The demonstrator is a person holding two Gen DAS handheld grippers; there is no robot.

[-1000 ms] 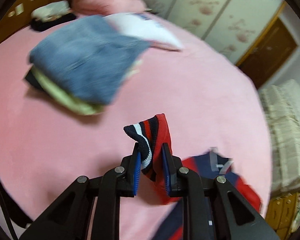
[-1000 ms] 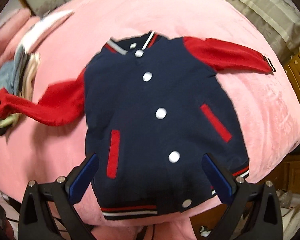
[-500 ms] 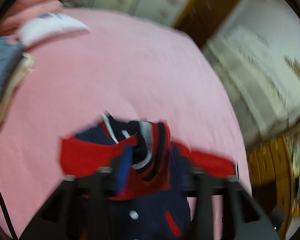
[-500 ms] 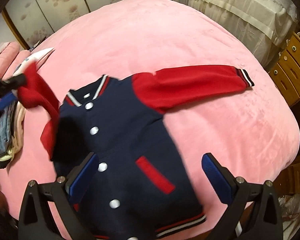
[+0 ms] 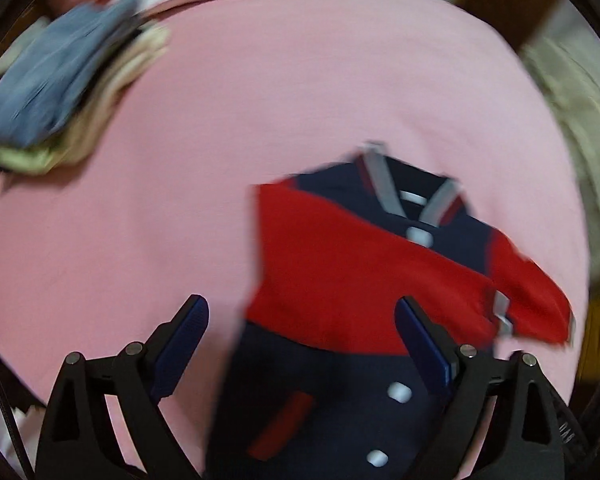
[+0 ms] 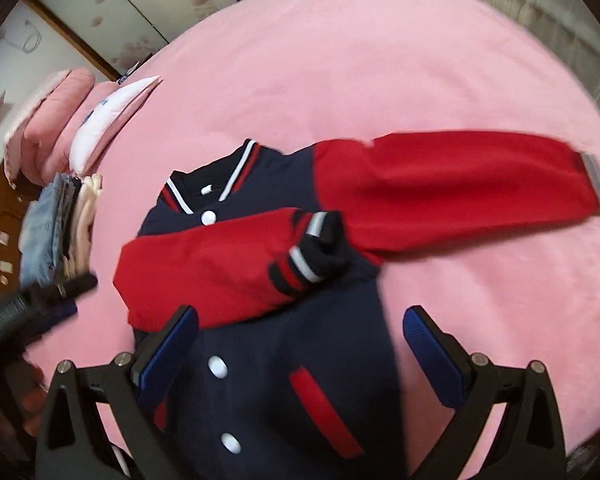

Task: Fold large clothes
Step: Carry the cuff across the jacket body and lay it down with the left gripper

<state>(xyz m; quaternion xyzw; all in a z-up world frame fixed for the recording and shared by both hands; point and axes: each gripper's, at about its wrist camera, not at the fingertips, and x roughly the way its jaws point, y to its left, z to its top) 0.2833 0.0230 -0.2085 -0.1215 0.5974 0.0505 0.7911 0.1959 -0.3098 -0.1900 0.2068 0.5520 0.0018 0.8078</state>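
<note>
My left gripper [image 5: 302, 322] has just let its jaws spread wide, nothing between them; my right gripper [image 6: 300, 328], jaws closing slightly, stands wide and empty too. Below lies the jacket [image 6: 276, 364] on the pink bed [image 6: 380, 60], one red sleeve [image 6: 204, 268] across its chest. No writing is readable.

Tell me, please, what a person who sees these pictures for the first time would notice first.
First the navy jacket with red sleeves, lying face up on the pink bed cover. One sleeve is folded across its chest, while the other sleeve lies stretched out to the side. A stack of folded clothes sits at the far left of the bed, by the pink pillows.
</note>
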